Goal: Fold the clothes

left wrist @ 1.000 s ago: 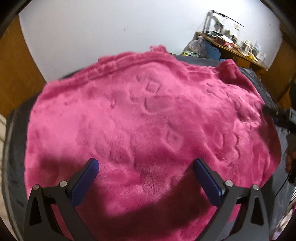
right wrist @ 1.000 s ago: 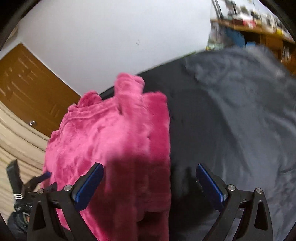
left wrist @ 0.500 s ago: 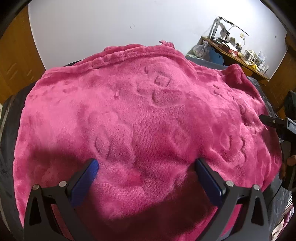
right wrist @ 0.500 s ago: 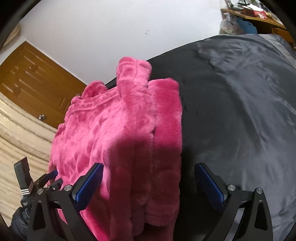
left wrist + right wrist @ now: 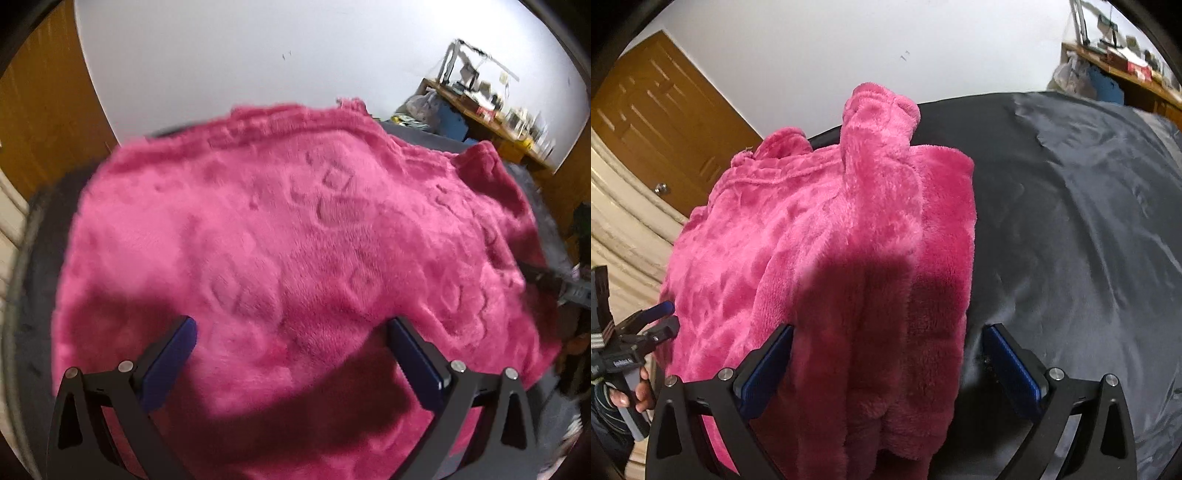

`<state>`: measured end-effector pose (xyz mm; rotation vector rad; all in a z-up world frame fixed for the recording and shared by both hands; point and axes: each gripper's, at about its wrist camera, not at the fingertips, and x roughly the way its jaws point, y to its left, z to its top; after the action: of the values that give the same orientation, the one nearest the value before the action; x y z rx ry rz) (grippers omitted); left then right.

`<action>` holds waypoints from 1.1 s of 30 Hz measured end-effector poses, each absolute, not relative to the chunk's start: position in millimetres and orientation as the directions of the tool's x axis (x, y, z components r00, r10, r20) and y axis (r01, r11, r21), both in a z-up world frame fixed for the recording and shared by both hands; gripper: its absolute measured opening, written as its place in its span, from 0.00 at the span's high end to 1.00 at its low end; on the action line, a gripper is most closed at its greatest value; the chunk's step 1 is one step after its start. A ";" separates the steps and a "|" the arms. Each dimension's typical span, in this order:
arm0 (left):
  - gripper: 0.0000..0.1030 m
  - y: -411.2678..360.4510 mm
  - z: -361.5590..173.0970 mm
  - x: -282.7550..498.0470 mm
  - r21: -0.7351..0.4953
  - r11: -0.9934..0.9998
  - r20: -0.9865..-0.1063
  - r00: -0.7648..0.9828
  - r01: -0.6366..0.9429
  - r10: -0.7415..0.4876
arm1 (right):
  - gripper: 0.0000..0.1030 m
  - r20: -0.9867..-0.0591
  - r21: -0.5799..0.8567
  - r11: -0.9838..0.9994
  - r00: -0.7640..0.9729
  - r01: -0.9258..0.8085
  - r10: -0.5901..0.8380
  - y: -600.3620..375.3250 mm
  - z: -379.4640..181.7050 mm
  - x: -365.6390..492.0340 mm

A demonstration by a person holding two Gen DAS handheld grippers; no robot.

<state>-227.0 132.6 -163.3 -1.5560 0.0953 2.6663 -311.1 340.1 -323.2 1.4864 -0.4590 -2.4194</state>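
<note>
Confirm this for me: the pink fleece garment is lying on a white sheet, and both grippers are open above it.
Wrong on one point: the sheet is dark grey, not white, as the right wrist view shows. The rest holds: the pink fleece garment lies on it, and the left gripper and right gripper are both open above it.

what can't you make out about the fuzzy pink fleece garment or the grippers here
- Pink fleece garment: near hem cut off by the bottom edge, both views; left view motion-blurred.
- Right gripper: garment contact unclear, shadowed.
- Cluttered wooden desk: items too small.
</note>
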 end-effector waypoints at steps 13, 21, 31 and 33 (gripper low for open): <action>0.00 121.6 -184.5 -233.5 -0.025 -1.000 -0.898 -0.439 -0.009 0.026 | 0.15 -0.806 0.422 -0.899 -0.406 0.115 -0.431 324.3 -320.7 -309.6; 0.00 124.7 -184.9 -228.9 -0.005 -1.000 -0.889 -0.458 -0.012 0.010 | 0.15 -0.838 0.347 -0.927 -0.398 0.140 -0.374 317.2 -319.5 -308.7; 0.00 125.3 -186.0 -229.0 -0.015 -1.000 -0.891 -0.454 -0.005 0.016 | 0.15 -0.843 0.323 -0.936 -0.407 0.139 -0.351 315.9 -319.6 -306.7; 0.00 125.8 -186.4 -228.2 -0.013 -1.000 -0.889 -0.458 -0.005 0.014 | 0.14 -0.841 0.325 -0.935 -0.410 0.143 -0.354 316.9 -319.7 -306.4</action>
<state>-228.2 125.8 -186.4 -1.6301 -0.0124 2.6725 -306.4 316.9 -319.7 1.5019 -0.2914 -2.3954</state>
